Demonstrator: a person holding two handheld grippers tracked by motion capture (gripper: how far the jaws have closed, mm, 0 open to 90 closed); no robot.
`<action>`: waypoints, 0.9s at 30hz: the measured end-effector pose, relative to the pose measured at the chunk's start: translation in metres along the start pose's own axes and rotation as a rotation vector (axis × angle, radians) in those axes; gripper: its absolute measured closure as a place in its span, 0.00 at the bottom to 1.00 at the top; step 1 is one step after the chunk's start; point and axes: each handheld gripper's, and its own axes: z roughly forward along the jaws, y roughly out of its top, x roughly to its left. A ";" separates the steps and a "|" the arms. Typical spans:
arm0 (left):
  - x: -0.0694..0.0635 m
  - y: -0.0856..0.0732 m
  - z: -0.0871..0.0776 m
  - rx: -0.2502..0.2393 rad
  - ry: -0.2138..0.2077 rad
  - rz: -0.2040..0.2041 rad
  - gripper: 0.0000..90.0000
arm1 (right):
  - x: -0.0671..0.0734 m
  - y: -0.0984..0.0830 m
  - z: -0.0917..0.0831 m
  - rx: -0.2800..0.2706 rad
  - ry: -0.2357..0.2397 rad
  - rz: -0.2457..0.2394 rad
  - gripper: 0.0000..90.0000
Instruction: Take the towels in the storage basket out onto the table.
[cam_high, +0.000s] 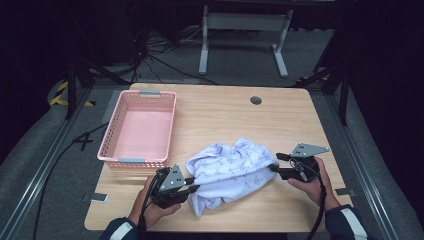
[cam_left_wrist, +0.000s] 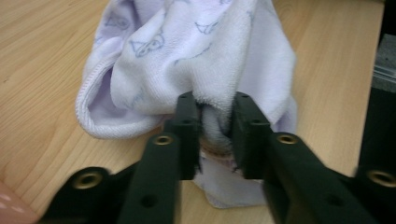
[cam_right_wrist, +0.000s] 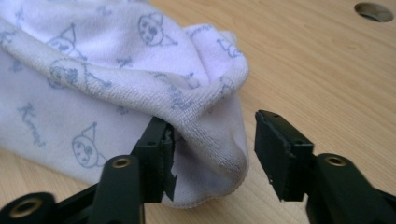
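A pale lilac towel (cam_high: 230, 167) printed with small cartoon faces lies crumpled on the wooden table (cam_high: 225, 115), near the front. My left gripper (cam_high: 193, 189) is at the towel's left end. In the left gripper view it (cam_left_wrist: 215, 123) is shut on a bunched fold of the towel (cam_left_wrist: 196, 56). My right gripper (cam_high: 274, 168) is at the towel's right end. Seen in the right gripper view, it (cam_right_wrist: 212, 142) is open, its jaws standing on either side of a rolled edge of the towel (cam_right_wrist: 116, 60). A hand holds each gripper.
An empty pink plastic basket (cam_high: 137, 127) stands on the left half of the table, just behind my left gripper. A round cable hole (cam_high: 256, 100) sits near the table's far edge. Beyond the table are a white desk frame (cam_high: 245, 30) and floor cables.
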 end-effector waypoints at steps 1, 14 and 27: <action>-0.001 0.001 0.002 0.010 0.017 0.001 0.87 | 0.003 0.002 -0.001 -0.011 -0.019 -0.015 0.50; 0.008 0.016 -0.006 -0.073 0.058 0.023 0.93 | 0.004 0.001 -0.002 -0.038 0.001 -0.015 0.45; 0.019 0.012 -0.052 -0.150 0.065 0.002 0.94 | -0.003 -0.002 0.026 0.006 0.069 0.020 0.36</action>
